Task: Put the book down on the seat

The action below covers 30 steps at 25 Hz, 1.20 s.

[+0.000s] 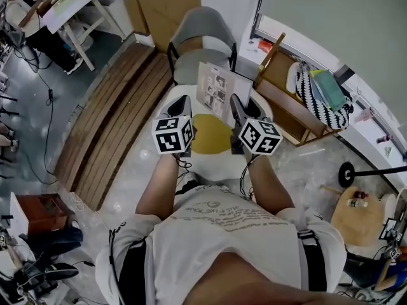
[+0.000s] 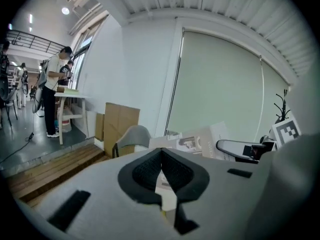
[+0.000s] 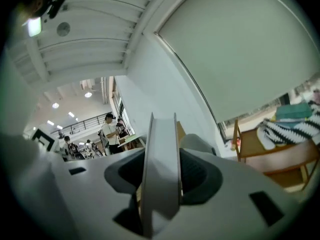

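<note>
The book hangs in the air with its printed cover tilted toward me, over a white seat with a yellow cushion. My right gripper is shut on the book's right edge. In the right gripper view the book stands edge-on between the pads. My left gripper sits just left of the book's lower left corner with its pads meeting. The left gripper view shows the book beyond the left gripper. I cannot tell whether it touches the book.
A grey chair stands just beyond the seat, with cardboard behind it. A wooden rack with a striped bag is at the right. Wooden decking runs along the left. People stand at a white table far left.
</note>
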{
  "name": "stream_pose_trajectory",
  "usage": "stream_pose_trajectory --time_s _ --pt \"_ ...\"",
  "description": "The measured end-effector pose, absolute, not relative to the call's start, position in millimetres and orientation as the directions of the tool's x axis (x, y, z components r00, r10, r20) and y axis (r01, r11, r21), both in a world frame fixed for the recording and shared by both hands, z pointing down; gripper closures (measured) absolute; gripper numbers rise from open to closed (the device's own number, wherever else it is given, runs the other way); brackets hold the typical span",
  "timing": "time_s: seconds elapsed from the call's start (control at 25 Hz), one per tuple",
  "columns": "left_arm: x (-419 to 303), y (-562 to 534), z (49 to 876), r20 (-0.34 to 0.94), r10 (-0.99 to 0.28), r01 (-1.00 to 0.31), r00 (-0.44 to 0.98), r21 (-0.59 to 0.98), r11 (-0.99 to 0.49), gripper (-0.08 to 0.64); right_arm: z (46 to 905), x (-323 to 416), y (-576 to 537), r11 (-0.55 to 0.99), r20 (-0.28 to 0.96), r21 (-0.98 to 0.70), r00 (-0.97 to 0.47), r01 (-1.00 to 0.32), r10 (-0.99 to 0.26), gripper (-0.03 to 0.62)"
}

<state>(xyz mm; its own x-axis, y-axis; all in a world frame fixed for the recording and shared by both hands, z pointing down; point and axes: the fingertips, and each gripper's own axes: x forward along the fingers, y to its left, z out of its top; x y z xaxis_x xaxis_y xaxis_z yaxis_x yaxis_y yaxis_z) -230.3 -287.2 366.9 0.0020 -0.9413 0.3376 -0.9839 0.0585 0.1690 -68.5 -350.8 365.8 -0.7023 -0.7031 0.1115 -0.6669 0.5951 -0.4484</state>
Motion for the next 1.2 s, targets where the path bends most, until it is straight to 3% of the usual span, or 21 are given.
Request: stream_pose_trajectory --time_s 0.28,0.48,0.8,1.2 --pt "-241.2 -301.7 419.2 0.437 -0.894 -0.975 0.098 0.223 0.003 0.538 449.2 -57.0 -365.8 0.304 0.210 -0.767 -0.669 -0.565 -0.713 0.397" --pt "-254.7 -317.4 465.6 0.510 -0.847 -0.964 0.150 0.266 -0.010 0.538 504.2 -60.8 -377.1 0.174 0.262 -0.828 -0.642 -0.533 -0.721 0.397" --pt "-238.9 -340.2 545.8 0.596 -0.753 -0.933 0.279 0.353 -0.067 0.538 561.5 -55.0 -397.9 0.113 0.173 -0.917 -0.637 -0.383 -0.751 0.400" --pt "-240.6 -316.2 652.5 0.704 -0.624 -0.917 0.340 0.396 -0.052 0.538 673.6 -38.2 -382.3 -0.013 0.164 -0.970 -0.620 -0.242 -0.767 0.400"
